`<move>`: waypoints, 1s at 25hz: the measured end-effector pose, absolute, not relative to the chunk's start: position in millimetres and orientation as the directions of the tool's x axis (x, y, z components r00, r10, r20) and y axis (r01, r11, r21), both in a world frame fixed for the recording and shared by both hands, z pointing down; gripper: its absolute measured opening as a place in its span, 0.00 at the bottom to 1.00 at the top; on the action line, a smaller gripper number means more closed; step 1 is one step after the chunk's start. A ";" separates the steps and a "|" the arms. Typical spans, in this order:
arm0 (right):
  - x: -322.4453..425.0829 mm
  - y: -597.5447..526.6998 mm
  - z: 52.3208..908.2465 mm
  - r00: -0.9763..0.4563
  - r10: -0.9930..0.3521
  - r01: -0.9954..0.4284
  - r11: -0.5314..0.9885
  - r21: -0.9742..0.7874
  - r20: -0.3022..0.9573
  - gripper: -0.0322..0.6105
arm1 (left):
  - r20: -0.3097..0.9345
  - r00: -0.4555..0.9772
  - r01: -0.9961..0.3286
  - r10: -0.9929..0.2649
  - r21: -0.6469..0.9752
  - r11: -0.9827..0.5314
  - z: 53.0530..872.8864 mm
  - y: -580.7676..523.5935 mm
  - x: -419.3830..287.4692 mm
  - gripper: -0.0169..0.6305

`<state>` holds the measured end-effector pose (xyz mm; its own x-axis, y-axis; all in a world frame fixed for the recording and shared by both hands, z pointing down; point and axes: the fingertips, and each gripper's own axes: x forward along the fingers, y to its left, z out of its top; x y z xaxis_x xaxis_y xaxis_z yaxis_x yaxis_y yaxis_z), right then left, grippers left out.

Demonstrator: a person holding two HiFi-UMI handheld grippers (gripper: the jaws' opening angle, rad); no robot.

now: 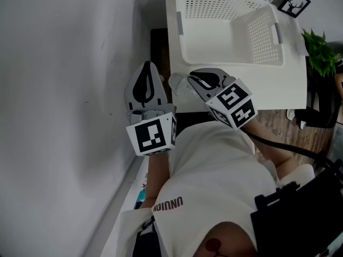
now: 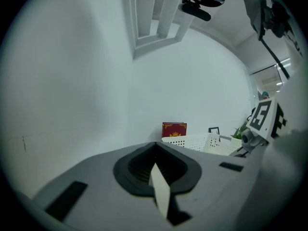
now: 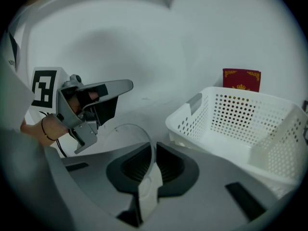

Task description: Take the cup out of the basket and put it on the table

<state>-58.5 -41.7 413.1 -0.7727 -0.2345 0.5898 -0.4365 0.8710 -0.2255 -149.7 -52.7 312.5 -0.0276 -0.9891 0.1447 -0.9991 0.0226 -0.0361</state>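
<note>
the right gripper (image 3: pixel 150 146) pinches the clear cup (image 1: pixel 178 86) by its rim, already out of the basket (image 1: pixel 263 36), low over the table's (image 1: pixel 292 87) near left edge for setting down. the left gripper (image 2: pixel 155 148) hangs closed, empty.

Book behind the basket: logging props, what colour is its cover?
The book is dark red with gold trim; clearest in right gripper view.

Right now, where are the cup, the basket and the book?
cup (image 3: pixel 150 139), right gripper view, on its clear rim.
basket (image 1: pixel 214 5), head view, on its holed back wall.
book (image 3: pixel 240 79), right gripper view, on its red cover.
</note>
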 end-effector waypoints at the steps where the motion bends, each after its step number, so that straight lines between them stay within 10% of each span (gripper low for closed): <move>1: -57.0 -41.9 415.2 -0.770 -0.236 -0.441 0.869 -0.227 0.594 0.11 | 0.148 -0.023 -0.999 -0.989 -0.035 0.019 313.9 -53.1 -148.7 0.04; 25: -24.2 -52.7 454.4 -0.679 -0.284 -0.561 0.796 -0.228 0.678 0.11 | 0.175 0.055 -0.998 -0.983 -0.018 -0.059 324.7 -64.4 -135.4 0.04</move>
<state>-24.2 -52.7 454.4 -0.6785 -0.2839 0.6775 -0.5608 0.7959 -0.2281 -135.4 -64.4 324.7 0.0553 -0.9831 0.1745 -0.9981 -0.0593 -0.0183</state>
